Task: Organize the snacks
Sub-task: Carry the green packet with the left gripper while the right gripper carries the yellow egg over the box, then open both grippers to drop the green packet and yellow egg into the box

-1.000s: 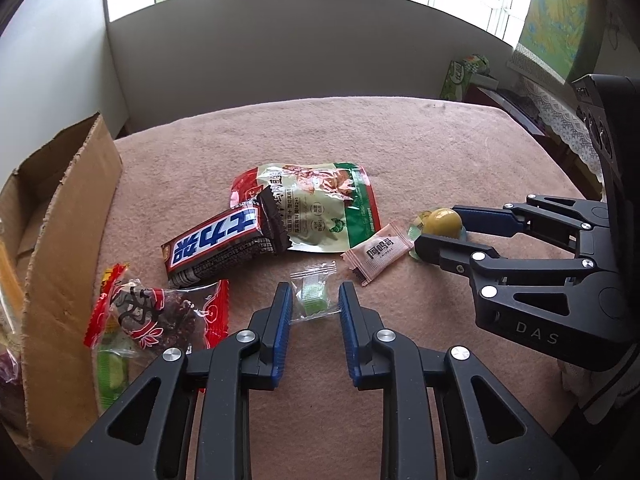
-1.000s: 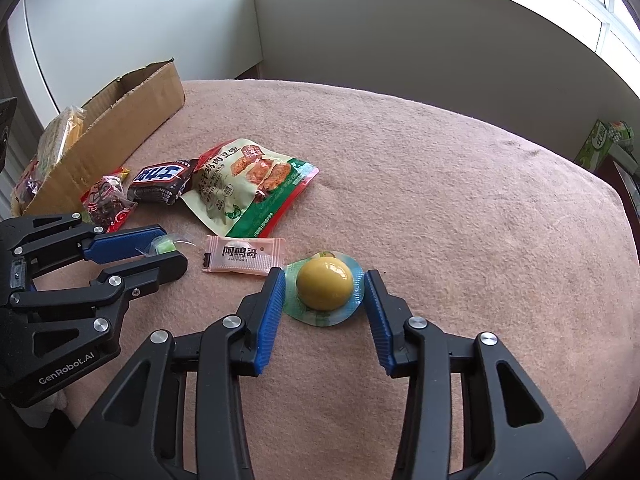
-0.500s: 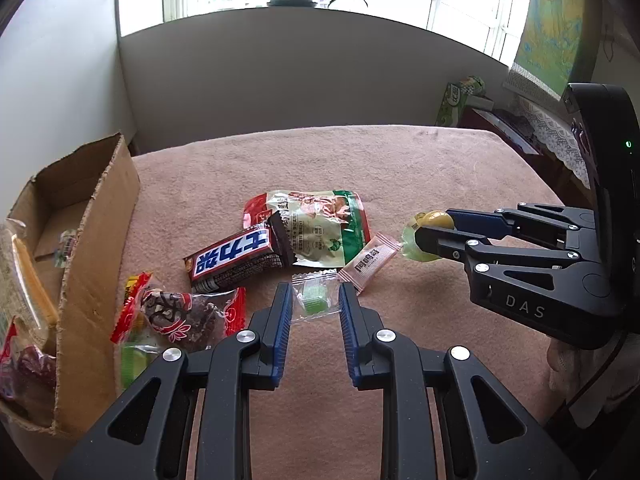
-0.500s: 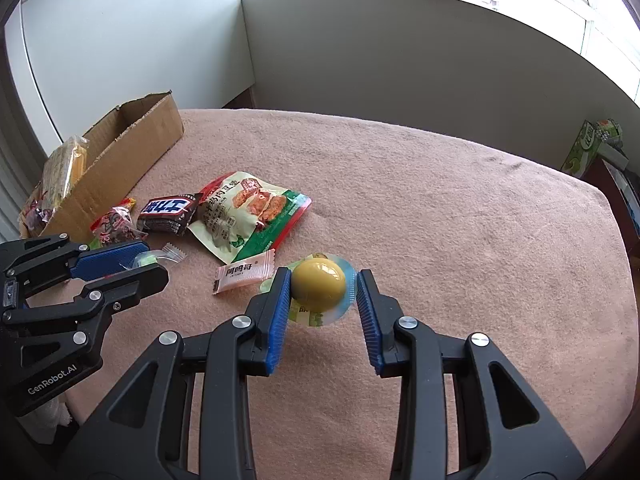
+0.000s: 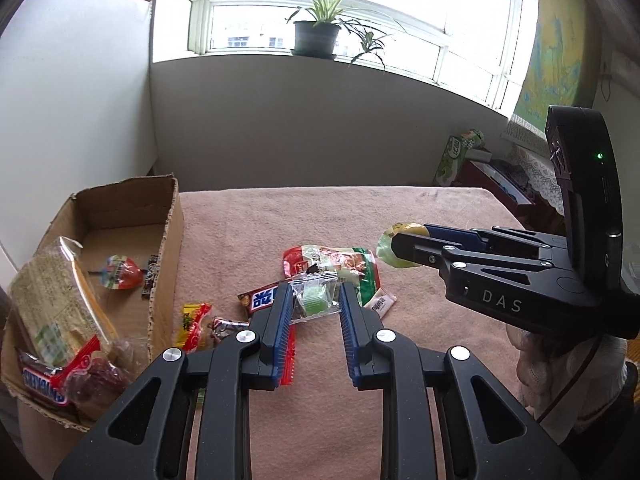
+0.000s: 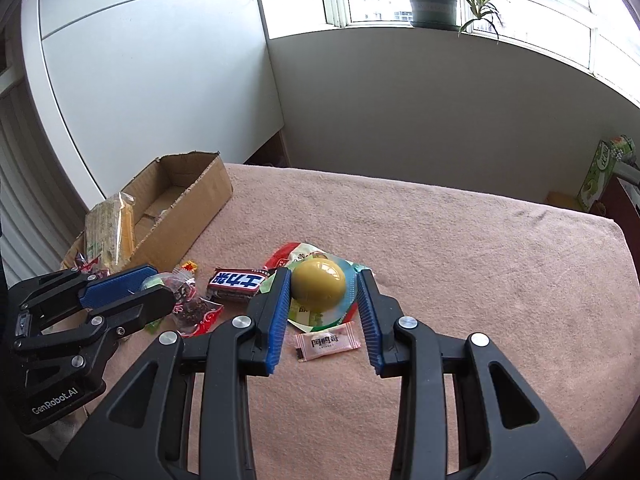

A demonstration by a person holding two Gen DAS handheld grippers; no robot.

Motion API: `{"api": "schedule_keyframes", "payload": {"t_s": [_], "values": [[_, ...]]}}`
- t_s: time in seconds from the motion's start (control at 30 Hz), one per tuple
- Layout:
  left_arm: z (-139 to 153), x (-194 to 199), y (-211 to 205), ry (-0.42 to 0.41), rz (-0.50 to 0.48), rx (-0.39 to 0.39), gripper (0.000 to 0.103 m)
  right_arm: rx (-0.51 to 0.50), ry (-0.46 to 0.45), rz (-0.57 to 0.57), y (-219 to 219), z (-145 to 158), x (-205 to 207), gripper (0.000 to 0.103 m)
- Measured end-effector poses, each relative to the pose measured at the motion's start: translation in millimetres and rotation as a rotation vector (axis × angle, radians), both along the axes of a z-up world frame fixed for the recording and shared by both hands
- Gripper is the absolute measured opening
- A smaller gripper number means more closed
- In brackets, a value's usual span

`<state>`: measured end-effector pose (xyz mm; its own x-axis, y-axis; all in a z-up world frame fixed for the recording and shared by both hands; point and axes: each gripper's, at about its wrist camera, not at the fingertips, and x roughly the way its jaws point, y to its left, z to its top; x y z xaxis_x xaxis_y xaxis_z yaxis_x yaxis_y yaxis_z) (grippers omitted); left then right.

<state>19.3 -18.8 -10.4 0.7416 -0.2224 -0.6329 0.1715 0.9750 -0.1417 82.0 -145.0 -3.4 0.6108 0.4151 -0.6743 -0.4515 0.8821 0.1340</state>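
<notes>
We hold a green candy [image 5: 314, 303] in our left gripper [image 5: 313, 312] and a round yellow jelly cup [image 6: 318, 285] in our right gripper [image 6: 323, 312], both up above the tabletop [image 6: 460, 240], and a loose squeeze could drop them before the box [image 5: 168, 236].

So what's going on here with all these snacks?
A person is sorting snacks with two tools. The left hand-held gripper is shut on a green candy, and the right hand-held gripper is shut on a yellow jelly cup, both held above the table. Other packets lie near the cardboard box.
</notes>
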Motion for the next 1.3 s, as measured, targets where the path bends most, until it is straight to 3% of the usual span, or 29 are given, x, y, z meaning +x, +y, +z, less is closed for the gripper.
{"api": "schedule_keyframes", "payload": {"t_s": [0.33, 0.6, 1.07, 1.1, 1.17, 1.23, 1.3], "values": [[9, -9, 61, -0.038, 0.123, -0.057, 0.022, 0.112, 0.046, 0.105, 74, 12, 11, 0.034], [10, -2, 112, -0.033, 0.212, -0.107, 0.022, 0.118, 0.05, 0.167, 138, 11, 24, 0.034], [0, 16, 121, 0.016, 0.199, -0.094, 0.023, 0.154, 0.116, 0.17, 169, -8, 57, 0.036], [0, 16, 121, 0.017, 0.203, -0.095, 0.023, 0.159, 0.12, 0.17, 169, -8, 57, 0.039], [-1, 16, 121, 0.021, 0.202, -0.094, 0.023, 0.169, 0.12, 0.165, 165, -7, 58, 0.064], [-1, 16, 122, 0.024, 0.207, -0.097, 0.024, 0.184, 0.109, 0.155, 161, -4, 57, 0.071], [-1, 18, 123, 0.026, 0.208, -0.1, 0.027, 0.191, 0.11, 0.157, 159, -2, 57, 0.071]]}}
